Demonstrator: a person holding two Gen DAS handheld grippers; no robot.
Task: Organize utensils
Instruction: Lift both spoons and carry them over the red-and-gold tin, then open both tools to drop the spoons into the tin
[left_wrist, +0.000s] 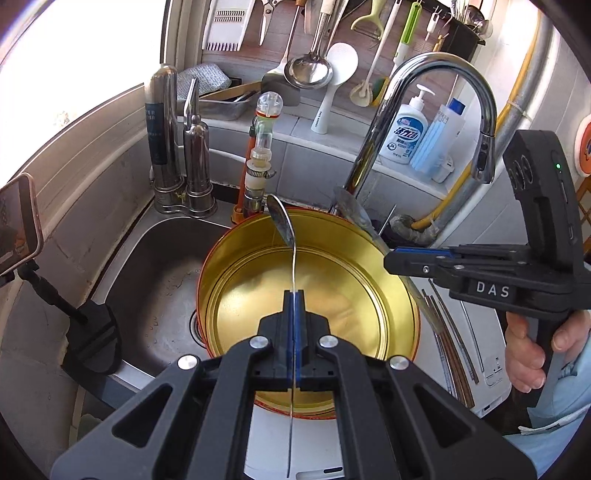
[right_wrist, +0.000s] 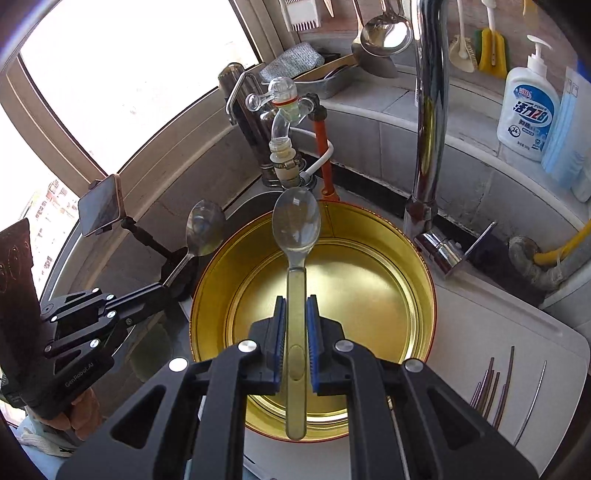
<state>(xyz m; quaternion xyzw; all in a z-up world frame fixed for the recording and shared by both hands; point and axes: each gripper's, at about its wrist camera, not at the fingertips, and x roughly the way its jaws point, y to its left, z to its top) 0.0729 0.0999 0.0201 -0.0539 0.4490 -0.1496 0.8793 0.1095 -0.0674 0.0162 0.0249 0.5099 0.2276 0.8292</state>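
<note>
A round tin with a gold inside (left_wrist: 310, 310) (right_wrist: 332, 295) sits at the sink's right edge, empty. My left gripper (left_wrist: 294, 295) is shut on a thin metal spoon (left_wrist: 282, 221), held edge-on above the tin; it also shows in the right wrist view (right_wrist: 205, 229) at the left gripper (right_wrist: 173, 286). My right gripper (right_wrist: 295, 306) is shut on a flat-handled metal spoon (right_wrist: 296, 221), bowl pointing forward over the tin. In the left wrist view, the right gripper (left_wrist: 397, 258) holds that spoon (left_wrist: 354, 210) over the tin's right rim.
Several chopsticks (right_wrist: 495, 387) (left_wrist: 454, 347) lie on the white board right of the tin. A chrome faucet (left_wrist: 443, 110) arches over the tin's far side. The steel sink (left_wrist: 155, 280) lies left, with a phone on a stand (left_wrist: 18, 225). Hanging utensils and soap bottles (right_wrist: 528, 107) line the back wall.
</note>
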